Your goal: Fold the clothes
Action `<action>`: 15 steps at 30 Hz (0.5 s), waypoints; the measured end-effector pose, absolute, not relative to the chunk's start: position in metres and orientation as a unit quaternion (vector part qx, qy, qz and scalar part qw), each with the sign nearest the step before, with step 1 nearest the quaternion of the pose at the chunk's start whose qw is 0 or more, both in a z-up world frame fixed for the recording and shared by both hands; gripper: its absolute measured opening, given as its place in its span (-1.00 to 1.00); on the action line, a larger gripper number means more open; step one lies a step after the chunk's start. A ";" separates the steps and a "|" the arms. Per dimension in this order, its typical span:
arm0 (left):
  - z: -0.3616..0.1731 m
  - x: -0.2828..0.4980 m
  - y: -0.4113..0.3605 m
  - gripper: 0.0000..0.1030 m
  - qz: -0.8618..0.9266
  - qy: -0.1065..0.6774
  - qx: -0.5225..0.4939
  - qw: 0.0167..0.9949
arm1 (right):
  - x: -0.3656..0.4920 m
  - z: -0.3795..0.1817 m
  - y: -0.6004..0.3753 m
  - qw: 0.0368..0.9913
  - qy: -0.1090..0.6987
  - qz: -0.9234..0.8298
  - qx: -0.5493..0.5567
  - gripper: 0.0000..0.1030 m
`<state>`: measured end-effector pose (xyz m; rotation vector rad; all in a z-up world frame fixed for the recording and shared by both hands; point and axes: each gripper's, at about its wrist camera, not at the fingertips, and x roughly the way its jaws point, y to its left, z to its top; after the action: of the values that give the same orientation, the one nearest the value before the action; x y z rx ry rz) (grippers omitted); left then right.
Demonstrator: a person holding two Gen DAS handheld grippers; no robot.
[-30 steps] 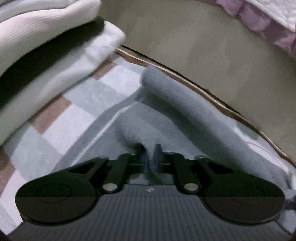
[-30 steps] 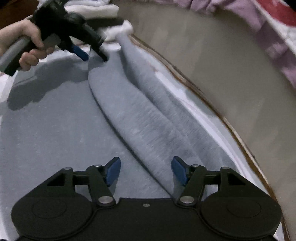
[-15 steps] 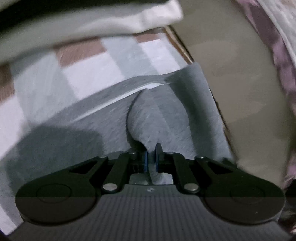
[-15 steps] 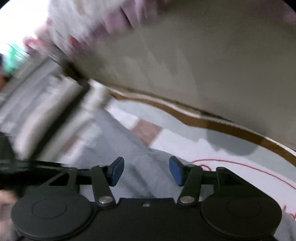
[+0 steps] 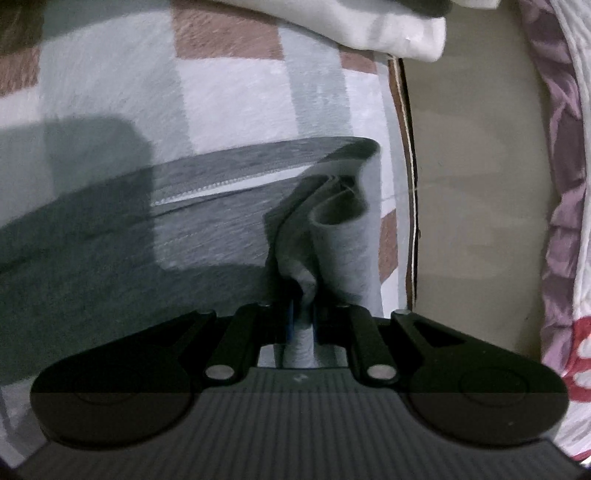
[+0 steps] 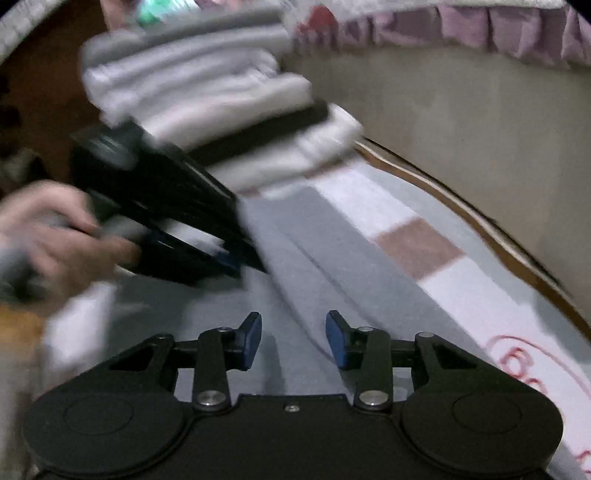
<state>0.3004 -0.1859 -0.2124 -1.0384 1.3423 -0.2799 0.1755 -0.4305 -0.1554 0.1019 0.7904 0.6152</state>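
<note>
Grey garment (image 5: 207, 206) lies spread on a checked blanket (image 5: 236, 92) of white, pale green and brown squares, and its near edge runs close to the blanket's brown border beside a beige floor (image 5: 476, 177). Left gripper (image 5: 302, 321) is clamped on a bunched fold of the grey cloth, which rises in a curl just ahead of the jaws. From the right wrist camera the same gripper (image 6: 255, 267) shows at the left, blurred, held by a hand (image 6: 62, 236), with its tips at the garment's (image 6: 314, 295) far end. Right gripper (image 6: 293, 339) hovers over a long ridge of the grey cloth with its blue pads (image 6: 253, 338) set apart and nothing between them. Behind the left gripper sits a stack of folded clothes (image 6: 207, 92), white and grey with one dark layer, on the blanket's (image 6: 421, 243) far corner. Purple frilled bedding (image 6: 498, 33) hangs along the top edge
</note>
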 end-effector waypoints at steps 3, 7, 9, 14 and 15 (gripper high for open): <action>-0.212 0.300 -0.186 -0.79 -0.123 0.591 -0.460 0.651 | 0.177 -0.148 -0.452 0.873 0.356 0.301 0.141 -0.15; -0.209 0.299 -0.189 -0.79 -0.124 0.591 -0.451 0.657 | 0.195 -0.154 -0.467 0.884 0.369 0.241 0.154 -0.17; -0.207 0.299 -0.191 -0.79 -0.125 0.591 -0.446 0.660 | 0.206 -0.163 -0.459 0.882 0.405 0.228 0.083 -0.17; -0.199 0.298 -0.195 -0.79 -0.127 0.589 -0.426 0.674 | 0.214 -0.183 -0.437 0.876 0.434 0.204 -0.044 0.13; -0.198 0.298 -0.196 -0.79 -0.127 0.589 -0.422 0.677 | 0.215 -0.185 -0.437 0.879 0.432 0.199 -0.039 0.14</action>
<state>0.2981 -0.1957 -0.1980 -0.9493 1.3238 -0.2861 0.2154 -0.4371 -0.1848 -0.0817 0.8998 0.4156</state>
